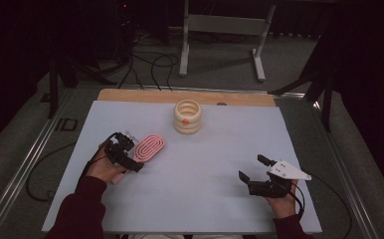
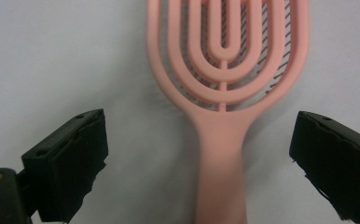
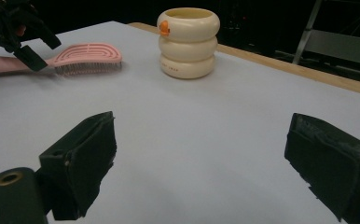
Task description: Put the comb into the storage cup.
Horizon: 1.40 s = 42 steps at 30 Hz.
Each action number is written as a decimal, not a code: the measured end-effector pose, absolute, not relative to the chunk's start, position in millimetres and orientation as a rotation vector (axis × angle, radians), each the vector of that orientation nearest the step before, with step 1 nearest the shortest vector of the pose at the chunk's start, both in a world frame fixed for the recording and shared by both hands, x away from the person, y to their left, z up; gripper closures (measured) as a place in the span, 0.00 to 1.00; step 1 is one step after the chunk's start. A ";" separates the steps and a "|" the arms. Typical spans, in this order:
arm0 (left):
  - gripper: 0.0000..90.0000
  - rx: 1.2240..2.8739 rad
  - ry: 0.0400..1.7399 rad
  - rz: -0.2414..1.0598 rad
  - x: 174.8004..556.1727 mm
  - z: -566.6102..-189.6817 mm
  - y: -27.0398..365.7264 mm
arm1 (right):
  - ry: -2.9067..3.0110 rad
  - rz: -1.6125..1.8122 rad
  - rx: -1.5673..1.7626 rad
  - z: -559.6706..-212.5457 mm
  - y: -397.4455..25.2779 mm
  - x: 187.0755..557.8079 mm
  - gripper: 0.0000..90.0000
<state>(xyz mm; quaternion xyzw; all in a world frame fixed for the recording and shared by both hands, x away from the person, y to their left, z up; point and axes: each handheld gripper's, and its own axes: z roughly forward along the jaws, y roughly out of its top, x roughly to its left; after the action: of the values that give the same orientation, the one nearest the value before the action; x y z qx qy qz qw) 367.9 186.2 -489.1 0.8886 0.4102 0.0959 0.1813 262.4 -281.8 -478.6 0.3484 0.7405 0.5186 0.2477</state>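
Observation:
A pink vented hairbrush [image 1: 149, 147] lies flat on the pale table [image 1: 205, 149], left of centre. My left gripper [image 1: 130, 155] hovers over its handle, open. In the left gripper view the handle [image 2: 221, 158] runs up between the two spread jaws, touching neither, and the looped head [image 2: 225, 51] lies beyond. A cream container of three stacked rings [image 1: 187, 117] with an orange spot stands at the back centre. My right gripper [image 1: 252, 168] is open at the front right with nothing between its fingers. It faces the container [image 3: 187, 42] and the brush [image 3: 88, 55].
A wooden strip [image 1: 145, 94] borders the table's far edge. Metal rails [image 1: 28, 164] run along both sides. Beyond the table are a white stand [image 1: 222, 30] and floor cables [image 1: 155, 64]. The left gripper [image 3: 22, 32] appears at the right gripper view's top left.

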 end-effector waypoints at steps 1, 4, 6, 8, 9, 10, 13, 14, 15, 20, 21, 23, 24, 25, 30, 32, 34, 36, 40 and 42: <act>0.07 2.513 1.158 0.263 368.0 -489.6 185.6 | 2.019 1.412 0.949 -478.5 -281.9 262.4 0.10; 0.09 2.512 1.174 0.257 368.5 -490.7 184.6 | 2.018 1.413 0.949 -478.4 -281.6 262.3 0.10; 0.12 2.516 1.188 0.250 368.8 -491.5 184.0 | 2.019 1.412 0.949 -478.5 -281.6 262.3 0.10; 0.15 2.518 1.201 0.249 368.7 -492.0 183.4 | 2.019 1.411 0.949 -478.5 -281.6 262.3 0.10; 0.15 2.529 1.227 0.255 368.8 -493.3 182.3 | 2.019 1.408 0.951 -478.5 -281.6 262.4 0.10; 0.18 2.539 1.225 0.244 368.6 -493.9 181.9 | 2.021 1.408 0.954 -478.5 -281.5 262.3 0.10; 0.24 2.556 1.245 0.247 368.2 -494.6 180.5 | 2.019 1.407 0.956 -478.5 -281.6 262.4 0.10; 0.28 2.555 1.244 0.238 368.1 -494.4 180.3 | 2.020 1.407 0.955 -478.6 -281.6 262.4 0.10; 0.31 2.557 1.240 0.223 368.3 -494.0 180.4 | 2.022 1.404 0.957 -478.6 -281.4 262.4 0.10; 0.50 2.564 1.254 0.191 369.0 -493.4 179.2 | 2.025 1.403 0.956 -479.0 -280.9 262.6 0.10; 0.50 2.570 1.253 0.173 369.3 -493.0 178.3 | 2.024 1.403 0.956 -479.0 -281.0 262.6 0.10; 0.59 2.575 1.249 0.161 369.7 -492.2 177.7 | 2.023 1.400 0.957 -478.9 -281.5 262.6 0.10; 0.61 2.576 1.253 0.162 370.1 -491.9 177.6 | 2.023 1.400 0.958 -478.9 -281.5 262.6 0.10; 0.64 2.573 1.259 0.158 370.6 -491.8 177.4 | 2.023 1.400 0.958 -478.9 -281.5 262.7 0.10; 0.72 2.584 1.260 0.151 372.6 -491.2 177.5 | 2.025 1.400 0.957 -479.2 -281.3 262.8 0.10; 0.74 2.583 1.259 0.150 373.0 -491.3 178.1 | 2.025 1.398 0.959 -479.1 -281.5 262.7 0.10; 0.75 2.585 1.250 0.149 372.9 -491.4 178.6 | 2.024 1.397 0.959 -479.0 -281.6 262.7 0.10; 0.75 2.589 1.242 0.155 372.5 -491.4 178.4 | 2.025 1.396 0.959 -479.1 -281.6 262.8 0.10; 0.76 2.593 1.230 0.168 371.4 -491.1 178.2 | 2.025 1.395 0.956 -479.4 -281.6 263.1 0.10; 0.76 2.591 1.230 0.174 370.8 -491.1 178.0 | 2.025 1.394 0.956 -479.4 -281.7 263.1 0.10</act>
<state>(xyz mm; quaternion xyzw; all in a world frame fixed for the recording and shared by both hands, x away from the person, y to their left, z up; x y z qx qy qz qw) 370.8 178.0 -491.1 0.8936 0.4243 0.0599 0.1339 263.1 -281.7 -479.4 0.3511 0.7435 0.5116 0.2493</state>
